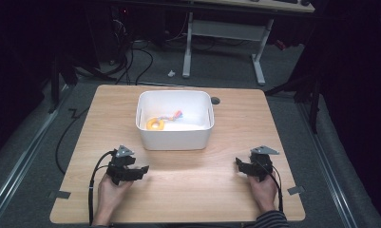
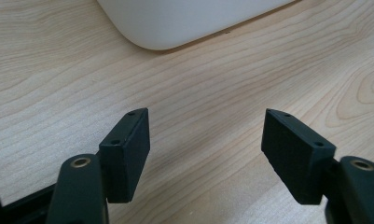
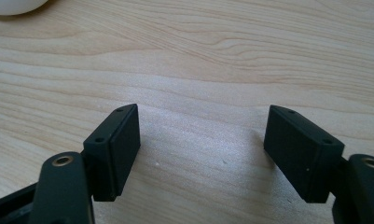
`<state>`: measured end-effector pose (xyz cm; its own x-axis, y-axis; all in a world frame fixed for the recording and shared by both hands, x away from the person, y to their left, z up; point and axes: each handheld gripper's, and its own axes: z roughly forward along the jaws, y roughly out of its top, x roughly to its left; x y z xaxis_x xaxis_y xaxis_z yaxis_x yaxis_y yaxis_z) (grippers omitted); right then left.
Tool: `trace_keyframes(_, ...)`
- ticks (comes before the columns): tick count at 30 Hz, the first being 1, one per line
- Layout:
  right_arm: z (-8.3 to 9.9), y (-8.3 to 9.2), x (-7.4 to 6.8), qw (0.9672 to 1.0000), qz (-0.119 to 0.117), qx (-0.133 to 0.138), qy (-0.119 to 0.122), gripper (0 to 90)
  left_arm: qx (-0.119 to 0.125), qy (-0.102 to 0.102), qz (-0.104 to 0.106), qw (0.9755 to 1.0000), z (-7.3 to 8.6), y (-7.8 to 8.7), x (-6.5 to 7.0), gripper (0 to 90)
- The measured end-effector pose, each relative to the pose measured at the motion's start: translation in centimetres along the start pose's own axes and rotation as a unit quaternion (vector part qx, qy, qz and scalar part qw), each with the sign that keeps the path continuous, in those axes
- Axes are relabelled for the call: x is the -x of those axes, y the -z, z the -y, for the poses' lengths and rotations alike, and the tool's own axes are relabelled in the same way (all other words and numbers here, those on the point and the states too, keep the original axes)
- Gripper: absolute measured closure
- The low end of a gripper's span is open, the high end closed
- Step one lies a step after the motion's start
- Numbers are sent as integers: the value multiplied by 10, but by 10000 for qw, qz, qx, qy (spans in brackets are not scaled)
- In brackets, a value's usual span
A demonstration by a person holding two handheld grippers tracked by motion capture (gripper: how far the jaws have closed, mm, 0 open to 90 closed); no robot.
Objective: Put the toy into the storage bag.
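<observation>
Your desk [image 1: 188, 185]: pale wood, wavy brown grain, grey-capped hole at upper right. Bin [image 1: 175, 135] at frame centre: plain white. Inside it, yellow ring [image 1: 155, 124], beside it small toy [image 1: 175, 115] in orange, blue and red. Your left hand-held gripper [image 1: 143, 169]: black, grey plate on top, black cable. Your right hand-held gripper [image 1: 239, 164]: same black, grey plate. Your sleeve [image 1: 270, 219], lower right: dark with thin light stripes. Floor [image 1: 26, 180]: grey carpet.

A white tub [image 1: 174, 134] sits open in the middle of the surface [image 1: 188, 185]. Inside it lie 1 yellow ring [image 1: 155, 124] and a small colourful toy [image 1: 175, 115].
</observation>
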<state>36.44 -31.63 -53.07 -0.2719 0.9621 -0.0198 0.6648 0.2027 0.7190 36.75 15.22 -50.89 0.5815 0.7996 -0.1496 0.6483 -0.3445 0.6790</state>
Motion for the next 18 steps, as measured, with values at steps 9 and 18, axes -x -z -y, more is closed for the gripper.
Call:
trace_keyframes(9,0,0,0,10000,-2,-1,3,271,-8,-201,-227,9995,2,-10,7,302)
trace_keyframes(18,0,0,0,10000,-4,0,0,271,27,-357,-340,9988,3,-22,13,297)
